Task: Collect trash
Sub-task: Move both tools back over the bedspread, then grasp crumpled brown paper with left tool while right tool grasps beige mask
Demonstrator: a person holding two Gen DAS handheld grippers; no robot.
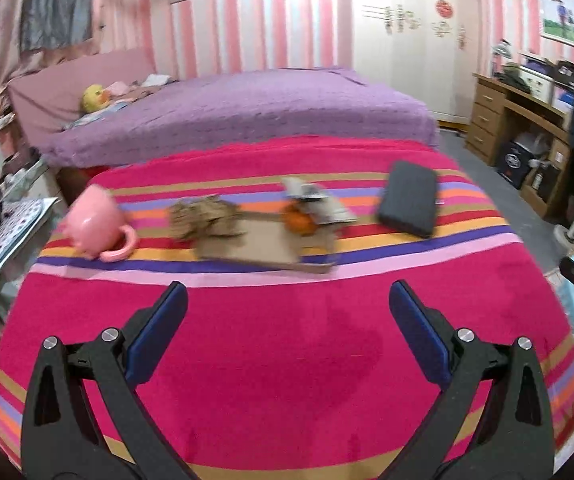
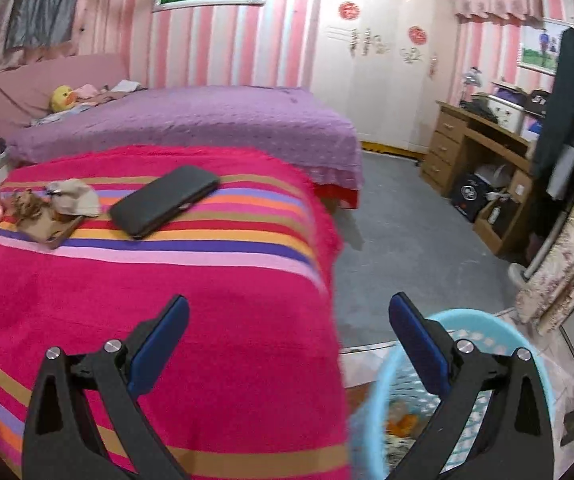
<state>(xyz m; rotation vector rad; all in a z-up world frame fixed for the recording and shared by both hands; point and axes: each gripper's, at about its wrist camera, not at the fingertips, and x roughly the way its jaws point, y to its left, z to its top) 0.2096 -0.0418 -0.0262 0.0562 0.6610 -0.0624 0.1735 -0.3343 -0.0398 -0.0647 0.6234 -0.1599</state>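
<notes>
On the striped red cloth (image 1: 287, 352) lies a flat brown cardboard piece (image 1: 263, 246) bearing a crumpled brown paper wad (image 1: 203, 216), an orange peel (image 1: 301, 220) and a grey-white wrapper (image 1: 319, 200). My left gripper (image 1: 287, 304) is open and empty, short of the cardboard. My right gripper (image 2: 287, 316) is open and empty, over the cloth's right edge and above a light blue mesh basket (image 2: 483, 324) holding some orange trash (image 2: 403, 420). The trash pile also shows far left in the right wrist view (image 2: 47, 212).
A pink mug (image 1: 95, 224) lies tipped left of the cardboard. A black case (image 1: 409, 204) lies to its right. A purple bed (image 1: 239, 112) stands behind. A wooden desk (image 2: 483, 152) and grey floor (image 2: 415, 232) are at right.
</notes>
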